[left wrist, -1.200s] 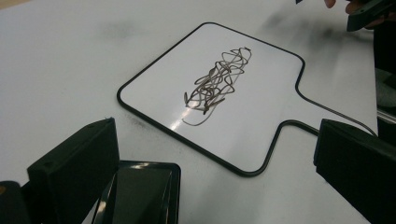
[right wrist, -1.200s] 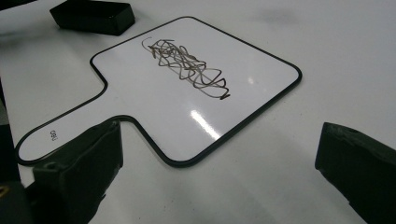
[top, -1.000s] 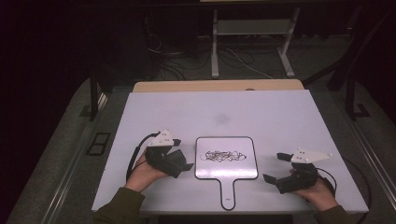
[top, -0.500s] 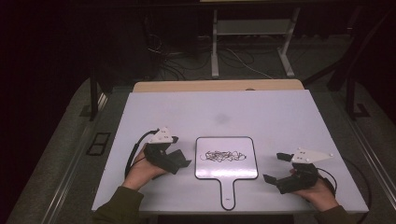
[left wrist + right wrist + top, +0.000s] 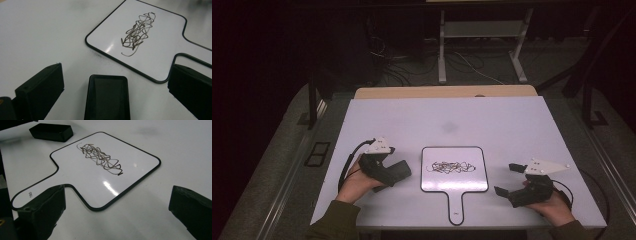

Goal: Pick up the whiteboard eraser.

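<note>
The paddle-shaped whiteboard (image 5: pixel 454 170) lies flat on the white counter (image 5: pixel 492 120), handle toward 6 o'clock, a dark scribble (image 5: pixel 451 167) at its centre. A black eraser (image 5: pixel 398 171) lies just beside the board at its 9 o'clock. The left claw (image 5: pixel 110 82) is released, jaws straddling the eraser without touching it. The right claw (image 5: pixel 117 212) is released, low at the board's 3 o'clock.

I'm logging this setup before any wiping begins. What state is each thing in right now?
Whiteboard paddle: flat on the table, scribbled on, not wiped.
Eraser: flat on the table between the left claw's open jaws, not gripped.
Left claw: open.
Right claw: open, holding nothing, near the paddle's handle.
</note>
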A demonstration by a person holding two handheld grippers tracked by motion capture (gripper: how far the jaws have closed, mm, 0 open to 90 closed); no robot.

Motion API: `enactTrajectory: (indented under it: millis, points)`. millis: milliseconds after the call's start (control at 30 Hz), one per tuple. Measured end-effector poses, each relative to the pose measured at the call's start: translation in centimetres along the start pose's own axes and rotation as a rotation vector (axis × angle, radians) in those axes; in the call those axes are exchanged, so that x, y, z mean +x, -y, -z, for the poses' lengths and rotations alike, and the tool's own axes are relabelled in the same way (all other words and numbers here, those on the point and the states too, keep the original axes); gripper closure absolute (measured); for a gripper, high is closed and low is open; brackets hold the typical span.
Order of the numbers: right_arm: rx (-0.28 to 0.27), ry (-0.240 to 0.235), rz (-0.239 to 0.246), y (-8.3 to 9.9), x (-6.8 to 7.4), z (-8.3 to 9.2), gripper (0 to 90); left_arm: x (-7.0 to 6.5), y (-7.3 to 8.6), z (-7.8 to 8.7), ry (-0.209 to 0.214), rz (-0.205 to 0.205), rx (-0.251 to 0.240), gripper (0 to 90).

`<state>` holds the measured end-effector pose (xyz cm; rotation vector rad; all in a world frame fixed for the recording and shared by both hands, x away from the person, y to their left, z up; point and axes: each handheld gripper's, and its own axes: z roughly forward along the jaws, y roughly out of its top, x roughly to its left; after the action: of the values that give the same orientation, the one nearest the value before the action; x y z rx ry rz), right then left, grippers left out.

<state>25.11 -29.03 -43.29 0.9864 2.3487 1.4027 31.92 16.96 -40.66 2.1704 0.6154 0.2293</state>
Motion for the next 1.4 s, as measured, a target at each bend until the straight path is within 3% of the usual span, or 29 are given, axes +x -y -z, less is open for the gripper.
enactTrajectory:
  millis: [533, 833, 1067, 1400]
  points:
    - [-0.006, 0.001, -0.007, 0.0, -0.1, 0.1, 0.0, 0.3, 1.6, 0.7, -0.032, 0.012, 0.069, 0.0]
    - [-0.003, -0.001, -0.007, 0.0, -0.1, 0.0, 0.0, 0.5, 2.3, 0.3, -0.036, -0.001, 0.137, 0.8]
    - [-0.001, -0.003, -0.008, 0.1, -0.1, 0.0, 0.0, 0.7, 2.7, 0.1, -0.025, 0.006, 0.173, 13.3]
    - [0.003, -0.001, -0.004, 0.1, -0.1, -0.1, 0.0, 0.7, 2.9, -0.2, -0.013, -0.013, 0.220, 18.4]
